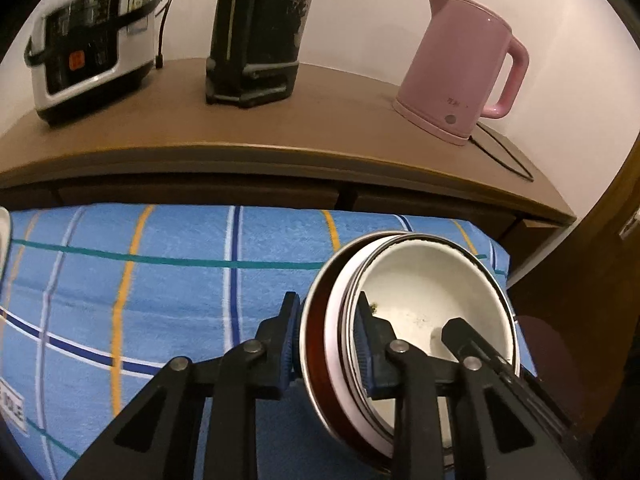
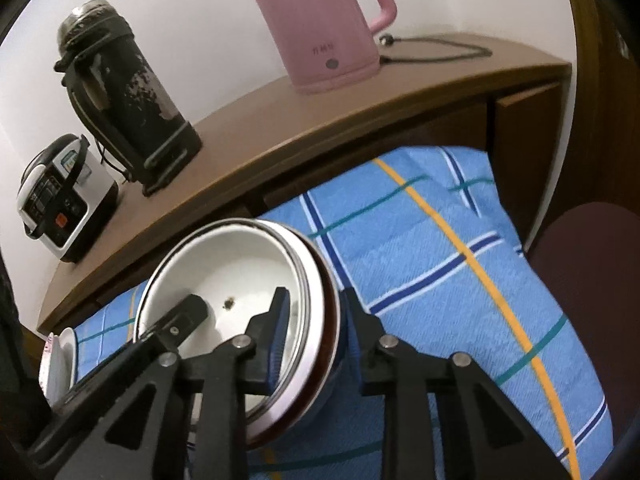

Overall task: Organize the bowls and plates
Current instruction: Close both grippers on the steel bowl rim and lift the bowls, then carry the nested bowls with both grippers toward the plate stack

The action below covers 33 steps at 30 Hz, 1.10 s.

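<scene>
A stack of nested bowls (image 1: 424, 292), white inside with a dark red outer bowl and metal rims, is held above the blue checked cloth (image 1: 160, 280). My left gripper (image 1: 328, 316) is shut on the stack's left rim, one finger inside and one outside. My right gripper (image 2: 316, 312) is shut on the opposite rim of the same stack (image 2: 240, 268). Each view shows the other gripper's finger inside the bowl. A small speck of residue lies on the bowl's bottom. More white dishes (image 2: 60, 356) stand at the cloth's left edge.
Behind the cloth a brown wooden counter (image 1: 280, 136) carries a rice cooker (image 1: 88, 44), a dark thermos (image 1: 260, 32) and a pink kettle (image 1: 464, 64) with its cord. A dark maroon chair seat (image 2: 592, 280) stands at the right of the cloth.
</scene>
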Tool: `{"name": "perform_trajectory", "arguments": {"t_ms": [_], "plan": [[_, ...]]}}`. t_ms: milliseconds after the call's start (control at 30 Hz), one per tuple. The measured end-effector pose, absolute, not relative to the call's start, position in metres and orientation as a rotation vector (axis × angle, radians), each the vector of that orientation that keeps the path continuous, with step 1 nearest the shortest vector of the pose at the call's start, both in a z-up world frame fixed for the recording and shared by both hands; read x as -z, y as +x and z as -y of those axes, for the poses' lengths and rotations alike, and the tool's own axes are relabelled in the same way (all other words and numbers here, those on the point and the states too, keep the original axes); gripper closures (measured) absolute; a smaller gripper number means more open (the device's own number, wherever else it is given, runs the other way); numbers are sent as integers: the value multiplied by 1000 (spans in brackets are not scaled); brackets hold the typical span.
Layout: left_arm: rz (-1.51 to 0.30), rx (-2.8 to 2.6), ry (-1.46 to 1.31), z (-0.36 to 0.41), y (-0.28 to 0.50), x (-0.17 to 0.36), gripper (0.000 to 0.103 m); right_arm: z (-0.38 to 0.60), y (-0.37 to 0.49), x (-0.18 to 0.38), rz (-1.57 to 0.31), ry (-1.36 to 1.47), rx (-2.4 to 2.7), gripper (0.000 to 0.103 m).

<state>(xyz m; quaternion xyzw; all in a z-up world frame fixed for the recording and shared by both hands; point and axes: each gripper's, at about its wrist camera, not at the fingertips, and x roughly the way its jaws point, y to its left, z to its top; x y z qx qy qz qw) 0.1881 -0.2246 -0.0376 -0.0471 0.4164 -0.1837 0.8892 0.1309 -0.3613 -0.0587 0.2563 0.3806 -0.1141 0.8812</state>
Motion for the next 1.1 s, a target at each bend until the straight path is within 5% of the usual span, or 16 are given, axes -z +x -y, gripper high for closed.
{"name": "perform_trajectory", "arguments": {"t_ms": [1100], "plan": [[-838, 321, -99, 151, 119, 17, 74, 285, 73, 33, -821, 476, 150, 78]]}}
